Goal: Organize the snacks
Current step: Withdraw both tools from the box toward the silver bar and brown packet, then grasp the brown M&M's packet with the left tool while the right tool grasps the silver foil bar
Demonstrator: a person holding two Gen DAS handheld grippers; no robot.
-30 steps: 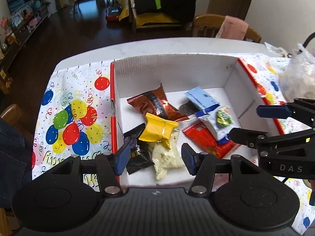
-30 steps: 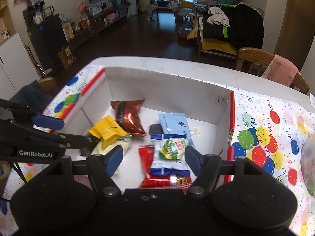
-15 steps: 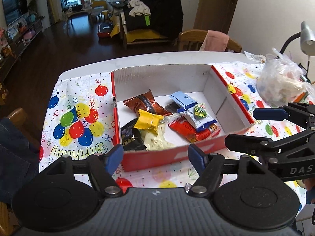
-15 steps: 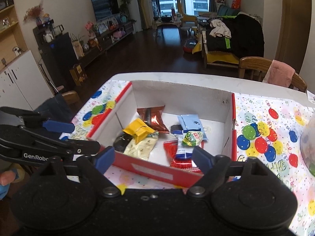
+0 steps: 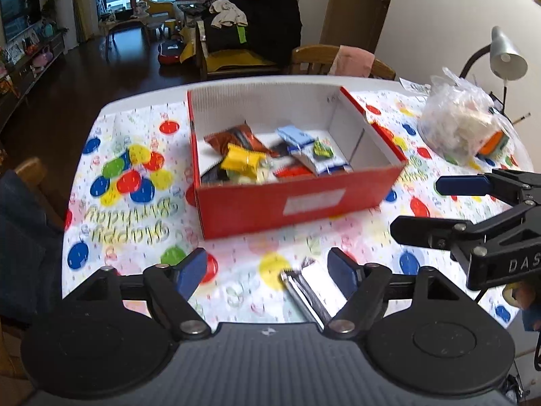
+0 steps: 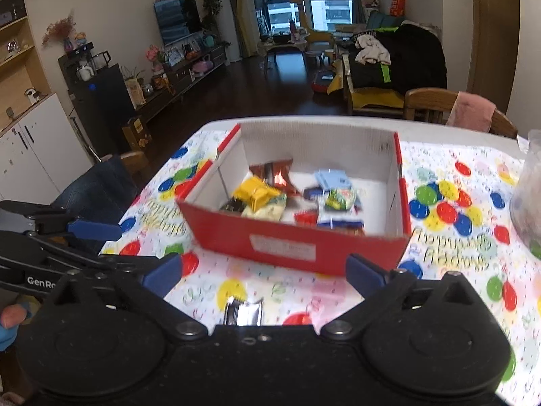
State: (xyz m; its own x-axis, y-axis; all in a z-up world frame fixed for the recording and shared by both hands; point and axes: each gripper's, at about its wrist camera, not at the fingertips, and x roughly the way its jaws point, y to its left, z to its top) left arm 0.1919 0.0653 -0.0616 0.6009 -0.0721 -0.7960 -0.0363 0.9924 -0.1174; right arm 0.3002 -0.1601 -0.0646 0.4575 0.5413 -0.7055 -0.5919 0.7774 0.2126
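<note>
both grippers — left gripper (image 5: 267,272) and right gripper (image 6: 263,272) — hang wide apart, holding nothing. one silver packet (image 5: 306,292) lies flat on the balloon tablecloth (image 5: 135,176) between the left fingers, long axis running toward the red box (image 5: 297,199). beyond, that box holds roughly eight mixed snacks (image 5: 241,160), blurred.

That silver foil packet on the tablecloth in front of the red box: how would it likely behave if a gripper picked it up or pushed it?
The silver foil packet lies flat and thin on the tablecloth, so it is probably light and may skid rather than tip when pushed. Its glossy, reflective wrap looks slippery; pinching an edge could let it droop or crinkle. Nothing suggests it would roll.
</note>
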